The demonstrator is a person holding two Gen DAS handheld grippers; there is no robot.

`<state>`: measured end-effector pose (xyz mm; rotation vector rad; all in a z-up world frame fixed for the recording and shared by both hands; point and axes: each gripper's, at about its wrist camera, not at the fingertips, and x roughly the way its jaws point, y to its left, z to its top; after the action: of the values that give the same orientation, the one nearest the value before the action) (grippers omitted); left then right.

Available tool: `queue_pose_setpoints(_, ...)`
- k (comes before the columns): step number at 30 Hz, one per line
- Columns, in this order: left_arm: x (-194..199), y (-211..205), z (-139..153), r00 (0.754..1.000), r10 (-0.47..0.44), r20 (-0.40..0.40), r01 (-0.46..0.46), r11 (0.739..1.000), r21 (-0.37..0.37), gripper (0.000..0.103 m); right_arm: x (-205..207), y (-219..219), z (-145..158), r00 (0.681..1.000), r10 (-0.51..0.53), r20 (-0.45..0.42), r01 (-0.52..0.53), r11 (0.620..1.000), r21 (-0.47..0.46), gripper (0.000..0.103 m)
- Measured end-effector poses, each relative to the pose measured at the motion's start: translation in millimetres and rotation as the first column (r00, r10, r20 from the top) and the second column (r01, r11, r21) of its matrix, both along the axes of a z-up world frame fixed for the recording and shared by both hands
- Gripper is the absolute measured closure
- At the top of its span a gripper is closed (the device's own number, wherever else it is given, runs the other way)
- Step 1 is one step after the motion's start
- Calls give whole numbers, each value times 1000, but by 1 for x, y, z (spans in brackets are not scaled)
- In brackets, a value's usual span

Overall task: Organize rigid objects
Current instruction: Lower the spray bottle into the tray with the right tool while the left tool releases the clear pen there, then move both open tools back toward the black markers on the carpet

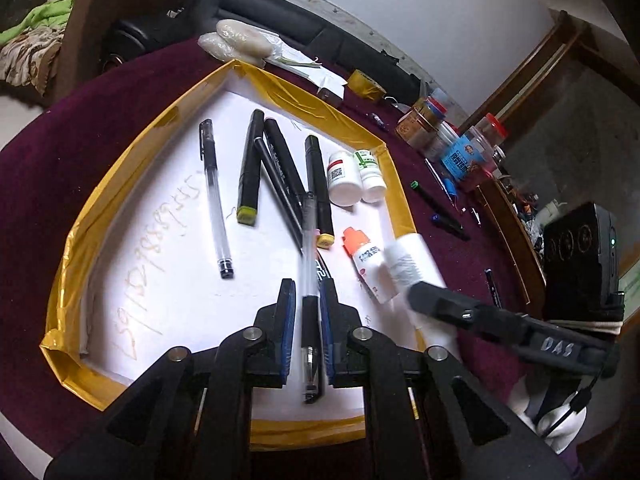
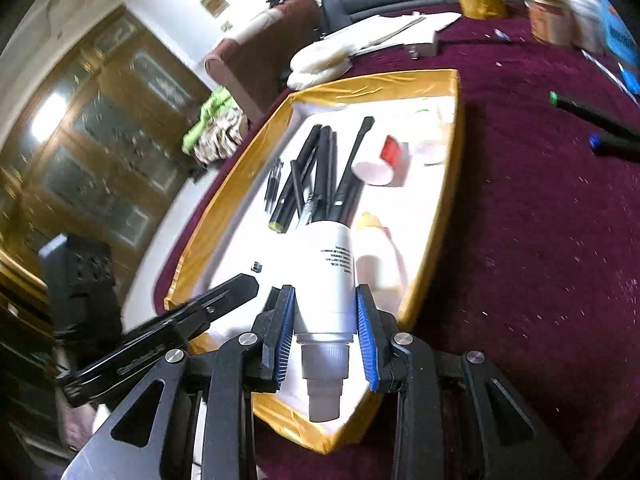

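A white tray with yellow taped rim (image 1: 120,168) lies on the maroon table; it also shows in the right wrist view (image 2: 224,200). In it lie a clear gel pen (image 1: 214,196), black markers (image 1: 250,164), two white pill bottles (image 1: 344,178) and an orange-capped dropper bottle (image 1: 366,260). My left gripper (image 1: 307,292) is shut on a clear gel pen (image 1: 309,272), held over the tray. My right gripper (image 2: 325,300) is shut on a white and silver bottle (image 2: 328,276) over the tray's near right part; this bottle shows in the left wrist view (image 1: 404,260).
On the maroon cloth outside the tray lie black markers with green and blue ends (image 2: 592,120), a tape roll (image 1: 365,85), jars (image 1: 424,120), papers (image 1: 312,68) and a plastic bag (image 1: 240,38). A sofa (image 1: 280,12) stands behind the table.
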<state>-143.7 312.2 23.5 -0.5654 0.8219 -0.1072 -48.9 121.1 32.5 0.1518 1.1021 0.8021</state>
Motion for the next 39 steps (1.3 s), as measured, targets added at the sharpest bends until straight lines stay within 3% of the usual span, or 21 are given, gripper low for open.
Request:
queue_pose_setpoints(5,-7,7,7,1000,15,27,-16,1000,15,54,-5,20,-3,998,-2,67,8,996,-86,76)
queue_pose_setpoints(8,-11,11,13,999,43,32,-44,999,31,46,-3,19,-5,999,-22,47,26,997,-72,74)
queue_pose_setpoints(15,-13,10,17,998,66,24,-67,995,69,45,-7,2,4,995,-58,77,62,997,-42,69)
queue_pose_setpoints(24,-12,-28,36,998,38,49,-50,960,275,44,-9,-63,20,976,-176,131,175,984,22,67)
queue_pose_setpoints(33,-2,-76,41,1000,-19,20,9,918,396,44,3,-156,12,926,-368,86,363,929,69,65)
queue_pose_setpoints(39,2,-110,45,998,-59,4,51,893,447,44,3,-202,3,897,-439,48,434,896,93,61)
